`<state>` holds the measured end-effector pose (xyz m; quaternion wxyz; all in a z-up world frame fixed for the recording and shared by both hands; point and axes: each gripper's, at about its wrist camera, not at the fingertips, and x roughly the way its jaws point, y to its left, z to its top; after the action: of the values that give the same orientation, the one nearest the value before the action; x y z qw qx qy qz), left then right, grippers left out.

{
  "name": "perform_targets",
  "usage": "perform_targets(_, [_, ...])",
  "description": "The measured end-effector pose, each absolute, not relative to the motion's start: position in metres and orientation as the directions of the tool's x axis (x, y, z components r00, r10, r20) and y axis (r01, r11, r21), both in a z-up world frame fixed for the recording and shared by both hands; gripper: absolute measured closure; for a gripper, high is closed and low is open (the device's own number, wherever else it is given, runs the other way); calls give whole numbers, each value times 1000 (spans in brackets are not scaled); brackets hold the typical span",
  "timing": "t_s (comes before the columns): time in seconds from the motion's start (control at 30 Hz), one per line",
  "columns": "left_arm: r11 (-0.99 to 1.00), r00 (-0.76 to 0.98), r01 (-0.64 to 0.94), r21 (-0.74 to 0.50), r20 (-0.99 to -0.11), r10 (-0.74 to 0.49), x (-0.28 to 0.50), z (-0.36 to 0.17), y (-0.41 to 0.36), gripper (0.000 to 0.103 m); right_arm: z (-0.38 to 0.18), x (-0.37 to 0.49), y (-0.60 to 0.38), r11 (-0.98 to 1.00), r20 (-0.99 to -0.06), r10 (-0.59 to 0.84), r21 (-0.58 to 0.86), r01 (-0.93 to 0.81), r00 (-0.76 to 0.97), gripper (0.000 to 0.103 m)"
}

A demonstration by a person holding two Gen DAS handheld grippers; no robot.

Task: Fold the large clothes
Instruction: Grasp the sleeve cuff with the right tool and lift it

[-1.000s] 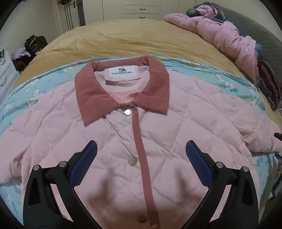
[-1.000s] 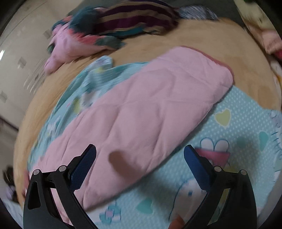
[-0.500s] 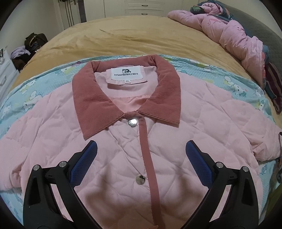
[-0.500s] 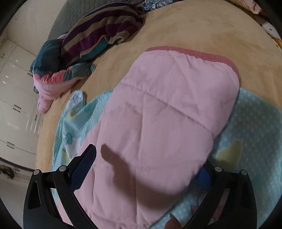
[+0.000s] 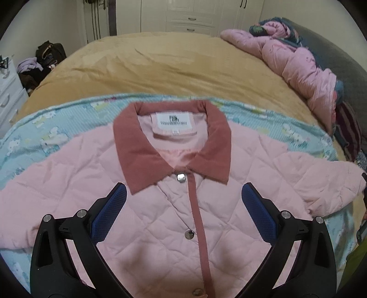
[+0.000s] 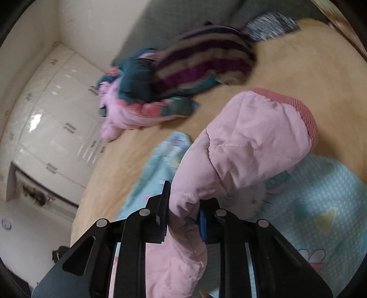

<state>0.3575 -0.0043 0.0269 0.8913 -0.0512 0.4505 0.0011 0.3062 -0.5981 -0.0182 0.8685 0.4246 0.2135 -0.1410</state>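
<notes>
A pink quilted jacket (image 5: pixel 160 217) with a dark rose collar (image 5: pixel 135 158) lies front up and buttoned on a light blue cartoon-print blanket (image 5: pixel 45 130). My left gripper (image 5: pixel 183 211) is open and empty, hovering over the jacket's chest just below the collar. My right gripper (image 6: pixel 183 217) is shut on the jacket's right sleeve (image 6: pixel 247 142) and holds it lifted off the blanket; the ribbed rose cuff (image 6: pixel 305 114) hangs at the far end.
The bed has a tan cover (image 5: pixel 165 66). A pink padded garment (image 5: pixel 298 68) and a striped one (image 6: pixel 201 66) are piled by the grey headboard (image 5: pixel 339 57). White wardrobes (image 5: pixel 190 16) stand beyond the bed, a white drawer unit (image 5: pixel 6 96) and bags (image 5: pixel 45 57) at the left.
My right gripper closed on the sleeve and lifted it off the blanket. My left gripper drew back a little, still open over the chest.
</notes>
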Motion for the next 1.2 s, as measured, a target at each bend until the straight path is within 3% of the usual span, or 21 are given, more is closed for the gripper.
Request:
perform_targets(0.6, [987, 692, -41, -154, -717, -83, 318, 116, 42, 9, 111, 319, -483, 810, -371, 70, 563, 165, 926, 86])
perform_targets(1.2, [961, 728, -85, -262, -675, -119, 279, 134, 123, 9, 152, 324, -347, 893, -326, 251, 442, -88, 912, 86])
